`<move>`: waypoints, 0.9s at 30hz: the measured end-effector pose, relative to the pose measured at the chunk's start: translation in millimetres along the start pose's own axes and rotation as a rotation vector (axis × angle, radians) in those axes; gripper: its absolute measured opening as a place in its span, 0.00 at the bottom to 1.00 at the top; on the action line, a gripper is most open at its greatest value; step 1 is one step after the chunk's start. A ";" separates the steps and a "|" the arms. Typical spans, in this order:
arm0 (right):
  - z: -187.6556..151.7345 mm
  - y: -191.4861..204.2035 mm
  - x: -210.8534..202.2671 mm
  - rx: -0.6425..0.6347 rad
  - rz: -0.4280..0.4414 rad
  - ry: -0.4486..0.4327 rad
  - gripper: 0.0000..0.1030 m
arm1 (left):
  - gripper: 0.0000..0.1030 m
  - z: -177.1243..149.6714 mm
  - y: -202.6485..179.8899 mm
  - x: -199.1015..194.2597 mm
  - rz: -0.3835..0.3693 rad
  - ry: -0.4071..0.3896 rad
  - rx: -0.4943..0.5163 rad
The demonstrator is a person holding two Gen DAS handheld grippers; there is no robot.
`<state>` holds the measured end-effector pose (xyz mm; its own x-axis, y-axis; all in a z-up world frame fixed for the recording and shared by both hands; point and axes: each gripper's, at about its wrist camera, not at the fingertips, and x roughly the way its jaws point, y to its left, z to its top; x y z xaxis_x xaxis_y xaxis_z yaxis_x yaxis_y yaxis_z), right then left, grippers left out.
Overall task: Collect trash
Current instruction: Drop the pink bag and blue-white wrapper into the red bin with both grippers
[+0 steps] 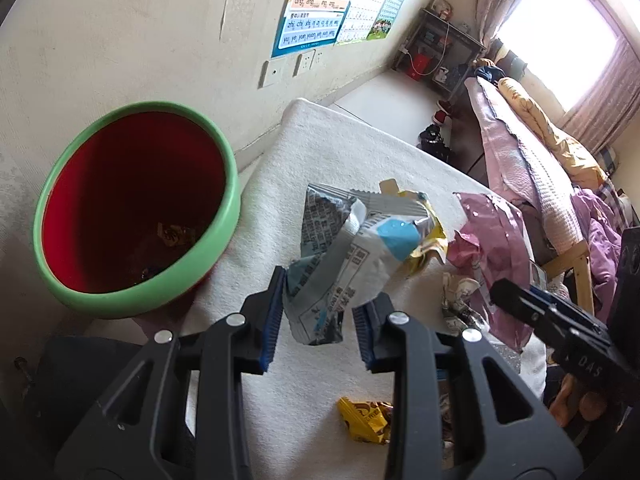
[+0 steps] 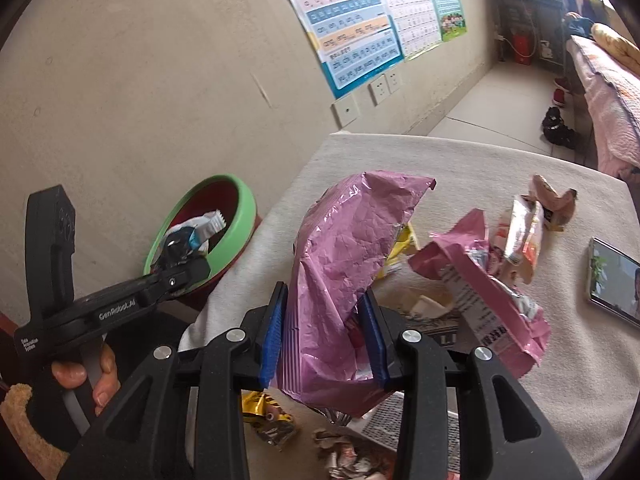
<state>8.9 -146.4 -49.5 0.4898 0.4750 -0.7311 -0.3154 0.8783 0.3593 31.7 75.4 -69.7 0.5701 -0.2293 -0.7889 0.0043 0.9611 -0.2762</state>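
I am holding a crumpled grey and silver printed snack wrapper [image 1: 340, 264] between the blue pads of my left gripper [image 1: 318, 316], lifted above the white cloth-covered table [image 1: 320, 148]. The round bin with a green rim and red inside [image 1: 132, 208] is standing just beside the table's edge against the beige wall, with a few small scraps lying at its bottom. My right gripper [image 2: 324, 336] is clamping a large crinkled pink foil bag [image 2: 340, 264], and that bag is blocking much of my forward sight from that side. Around it, litter is crowding the tabletop: a torn pink printed packet [image 2: 492, 304], a silver and orange pouch [image 2: 524, 236], a yellow candy wrapper [image 1: 366, 418] lying near the front edge, and shredded paper bits [image 2: 348, 456] below the bag. A phone with a lit screen [image 2: 612, 280] is lying flat near the table's right edge. Colourful letter charts [image 2: 352, 32] are hanging on the wall above white sockets [image 2: 384, 86].
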 end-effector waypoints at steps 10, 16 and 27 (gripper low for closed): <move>25.4 60.1 50.6 -0.047 0.160 0.083 0.35 | 0.30 16.7 76.5 -24.5 0.140 -0.078 -0.127; 52.7 101.6 86.5 -0.083 0.227 0.121 0.35 | 0.30 25.7 121.1 -28.7 0.208 -0.092 -0.210; 69.4 147.9 114.3 -0.125 0.272 0.110 0.63 | 0.53 28.6 160.2 -31.7 0.244 -0.117 -0.331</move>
<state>74.6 41.6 -39.7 0.2855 0.6765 -0.6788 -0.5232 0.7035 0.4810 37.9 241.0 -73.3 0.6108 0.0363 -0.7909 -0.3954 0.8794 -0.2650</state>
